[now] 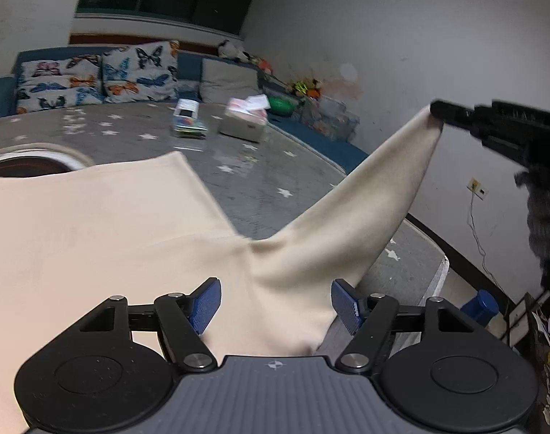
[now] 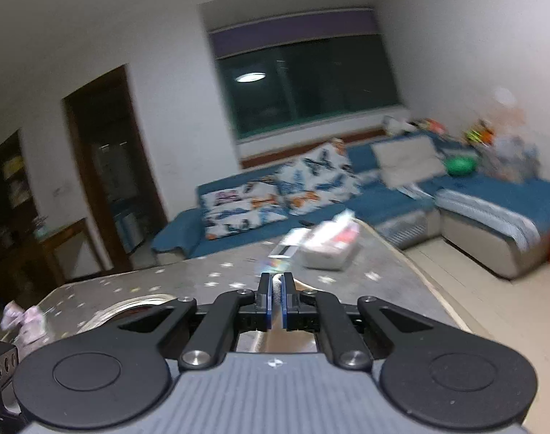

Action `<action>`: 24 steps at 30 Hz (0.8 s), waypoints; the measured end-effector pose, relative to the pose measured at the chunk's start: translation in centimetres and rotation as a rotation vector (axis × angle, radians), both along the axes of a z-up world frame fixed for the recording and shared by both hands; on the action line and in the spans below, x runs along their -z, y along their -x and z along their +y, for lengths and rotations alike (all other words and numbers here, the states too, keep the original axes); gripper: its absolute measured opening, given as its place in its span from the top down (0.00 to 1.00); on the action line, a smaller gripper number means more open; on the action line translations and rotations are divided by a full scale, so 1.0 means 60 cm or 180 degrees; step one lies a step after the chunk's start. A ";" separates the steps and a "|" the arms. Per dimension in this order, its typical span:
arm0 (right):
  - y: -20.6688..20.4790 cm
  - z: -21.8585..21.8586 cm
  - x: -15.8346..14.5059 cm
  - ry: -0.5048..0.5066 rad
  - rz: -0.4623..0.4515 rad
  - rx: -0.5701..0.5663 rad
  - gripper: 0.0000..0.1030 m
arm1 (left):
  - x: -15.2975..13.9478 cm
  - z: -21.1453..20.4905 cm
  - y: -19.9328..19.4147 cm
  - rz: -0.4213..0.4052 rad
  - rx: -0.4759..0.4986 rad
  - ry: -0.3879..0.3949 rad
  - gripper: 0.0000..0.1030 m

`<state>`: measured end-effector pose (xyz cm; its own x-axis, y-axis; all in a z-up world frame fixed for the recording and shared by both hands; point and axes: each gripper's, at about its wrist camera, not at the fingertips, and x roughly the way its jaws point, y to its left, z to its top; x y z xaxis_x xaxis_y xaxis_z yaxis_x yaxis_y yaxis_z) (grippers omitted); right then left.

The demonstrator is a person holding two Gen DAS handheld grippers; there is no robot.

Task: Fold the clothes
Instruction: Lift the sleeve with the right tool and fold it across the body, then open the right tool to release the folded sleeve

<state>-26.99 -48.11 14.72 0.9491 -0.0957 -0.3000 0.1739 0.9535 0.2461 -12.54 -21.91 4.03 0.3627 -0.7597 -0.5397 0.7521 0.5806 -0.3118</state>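
Observation:
A cream garment (image 1: 94,238) lies spread on the grey star-patterned table (image 1: 260,181). My left gripper (image 1: 275,305) is open, its blue pads on either side of the cloth near the garment's near edge. One long part of the garment (image 1: 365,209) is lifted up and to the right, its tip pinched by my right gripper (image 1: 437,110), seen black at the upper right. In the right wrist view my right gripper (image 2: 276,289) is shut on a thin bit of the cream cloth (image 2: 276,285); the cloth (image 2: 286,340) hangs below it.
A tissue box (image 1: 244,123) and a small stack of books (image 1: 188,119) sit at the table's far side. A round bowl-like object (image 1: 33,161) lies left, partly under the garment. A blue sofa with butterfly cushions (image 2: 275,188) stands behind. A sleeve (image 1: 546,217) is at right.

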 end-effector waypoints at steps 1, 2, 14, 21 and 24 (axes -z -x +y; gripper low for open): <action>-0.009 0.014 -0.009 0.0047 -0.0009 -0.0089 0.96 | -0.002 0.017 0.003 -0.0017 -0.0042 0.0011 0.31; -0.020 0.030 -0.017 0.0087 -0.0012 -0.0186 0.96 | -0.004 0.034 0.006 -0.0035 -0.0085 0.0022 0.31; -0.171 0.264 -0.020 0.0397 0.0205 -0.1477 0.96 | -0.006 0.223 0.027 -0.0109 -0.0907 0.0093 0.29; -0.211 0.336 0.019 0.0346 0.0456 -0.1865 0.82 | -0.006 0.255 0.024 -0.0119 -0.1106 0.0046 0.29; -0.211 0.325 0.027 0.0384 0.0546 -0.1846 0.81 | -0.008 0.259 0.023 -0.0141 -0.1143 0.0015 0.29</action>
<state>-14.33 -28.62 13.07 0.7959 0.3788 -0.4723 -0.3538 0.9240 0.1450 -13.95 -6.34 4.50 0.6299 -0.5820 -0.5144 0.5131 0.8090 -0.2869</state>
